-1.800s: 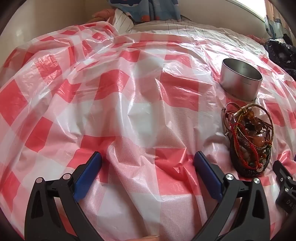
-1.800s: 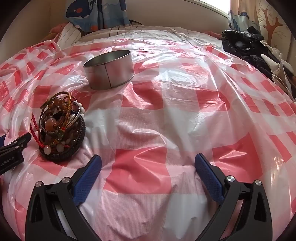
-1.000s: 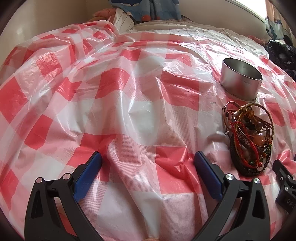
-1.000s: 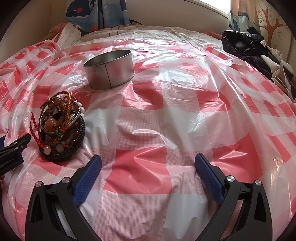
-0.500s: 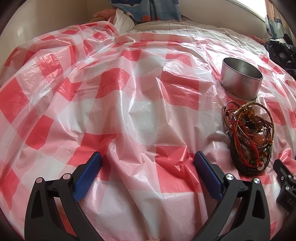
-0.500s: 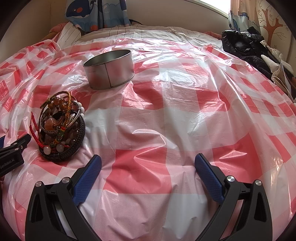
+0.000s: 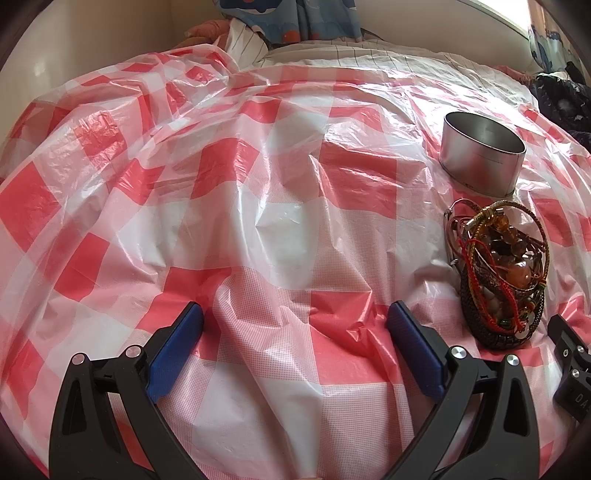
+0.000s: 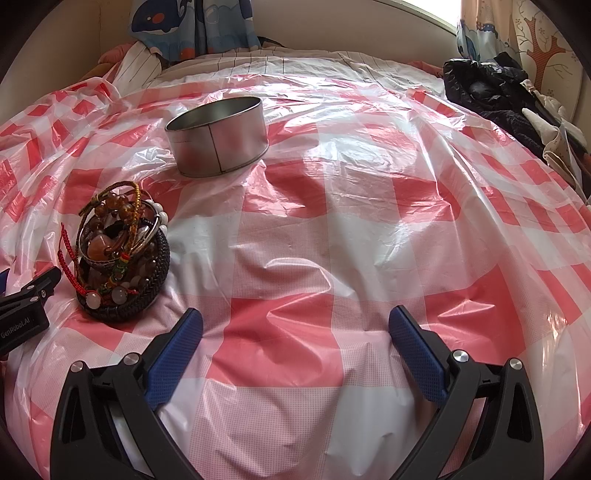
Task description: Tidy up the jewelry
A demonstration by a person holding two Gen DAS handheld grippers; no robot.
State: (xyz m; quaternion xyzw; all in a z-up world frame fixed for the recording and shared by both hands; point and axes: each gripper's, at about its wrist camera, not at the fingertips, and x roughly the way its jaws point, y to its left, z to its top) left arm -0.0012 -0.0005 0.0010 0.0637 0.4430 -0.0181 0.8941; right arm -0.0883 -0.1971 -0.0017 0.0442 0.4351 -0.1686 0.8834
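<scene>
A heap of beaded and corded bracelets (image 7: pixel 506 258) (image 8: pixel 118 243) is piled in a small dark woven basket (image 7: pixel 491 328) (image 8: pixel 125 306) on the red and white checked plastic sheet. Just behind it stands an empty round metal tin (image 7: pixel 480 158) (image 8: pixel 218 140). My left gripper (image 7: pixel 295 321) is open, low over the sheet, with the basket off to its right. My right gripper (image 8: pixel 295 325) is open too, with the basket to its left. Nothing sits between either pair of blue pads.
The checked sheet (image 8: pixel 369 229) is crinkled and covers a bed. Dark clothing (image 8: pixel 491 92) is heaped at the far right edge. A patterned curtain (image 8: pixel 192 26) and striped bedding lie at the back. The other gripper's black tip shows at each view's side edge (image 7: pixel 569 350) (image 8: pixel 26 299).
</scene>
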